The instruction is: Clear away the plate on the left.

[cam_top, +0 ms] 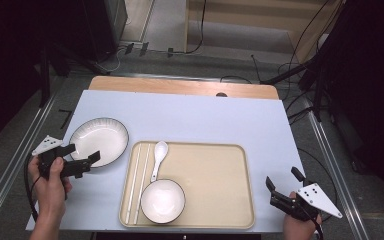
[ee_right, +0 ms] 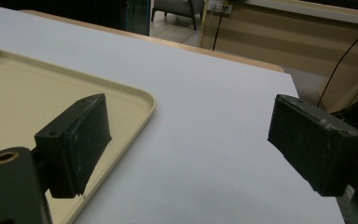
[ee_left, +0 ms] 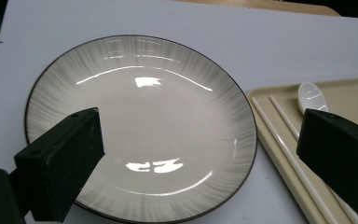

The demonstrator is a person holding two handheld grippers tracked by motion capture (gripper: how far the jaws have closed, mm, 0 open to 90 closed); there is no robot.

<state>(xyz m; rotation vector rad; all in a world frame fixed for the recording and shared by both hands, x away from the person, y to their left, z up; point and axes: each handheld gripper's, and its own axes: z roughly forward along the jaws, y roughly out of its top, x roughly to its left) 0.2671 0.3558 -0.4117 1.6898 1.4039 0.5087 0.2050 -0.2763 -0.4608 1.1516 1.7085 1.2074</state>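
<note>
Glazed ceramic, the plate [cam_top: 99, 141] lies on the table [cam_top: 205, 117] at nine o'clock of the tray [cam_top: 215, 185]. It looks stiff, slick, breakable and fairly heavy. The left gripper [cam_top: 80, 160] hovers at its near rim with jaws wide; pinching that rim seems best. The right gripper [cam_top: 281, 184], at four o'clock, gapes wide too, holding nothing.

Jaws spread wide, the black two-jaw left gripper [cam_top: 83, 156] sits in a person's left hand [cam_top: 50, 186]; the matching black right gripper [cam_top: 283, 183] gapes too, held low.
</note>
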